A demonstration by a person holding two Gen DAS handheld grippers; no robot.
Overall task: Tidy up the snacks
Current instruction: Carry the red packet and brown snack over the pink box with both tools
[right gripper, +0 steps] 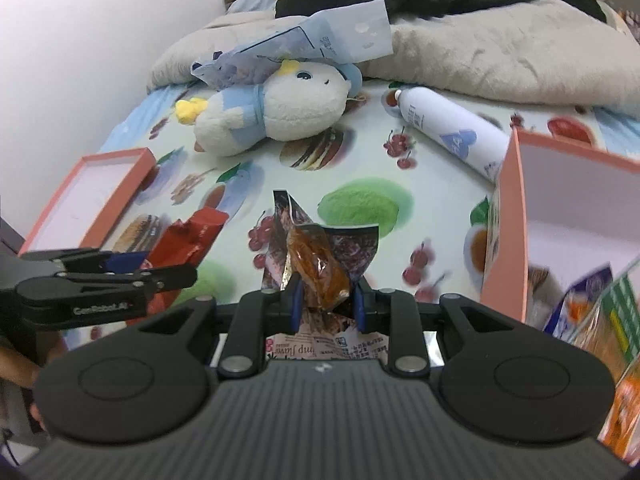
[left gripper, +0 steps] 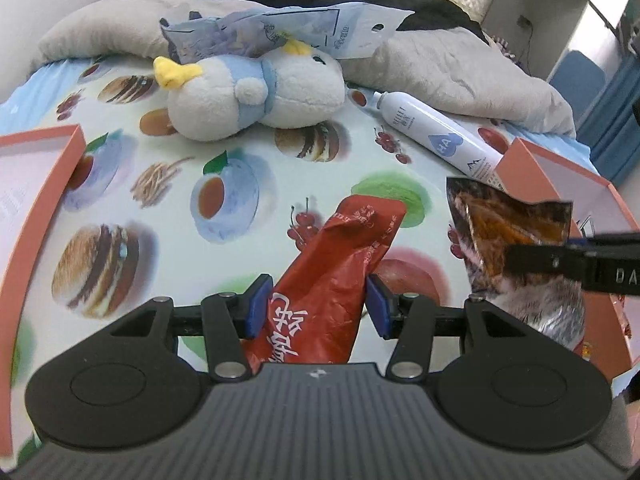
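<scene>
My left gripper (left gripper: 316, 304) is shut on a red snack packet (left gripper: 340, 264), held just above the food-print bedsheet. My right gripper (right gripper: 326, 304) is shut on a crinkled dark packet with brown snack inside (right gripper: 316, 264). In the left wrist view that dark packet (left gripper: 504, 232) hangs at the right beside the pink box (left gripper: 560, 176), pinched by the right gripper's fingers (left gripper: 536, 260). In the right wrist view the red packet (right gripper: 188, 240) and the left gripper (right gripper: 168, 272) are at the left. The pink box (right gripper: 504, 240) at the right holds several snack bags (right gripper: 592, 312).
A pink box lid (left gripper: 36, 184) lies at the left; it also shows in the right wrist view (right gripper: 96, 192). A plush toy (left gripper: 256, 92), a pale blue bag (left gripper: 280, 32) and a white spray bottle (left gripper: 436, 136) lie farther back. A grey blanket (left gripper: 460, 64) and black clothes are behind.
</scene>
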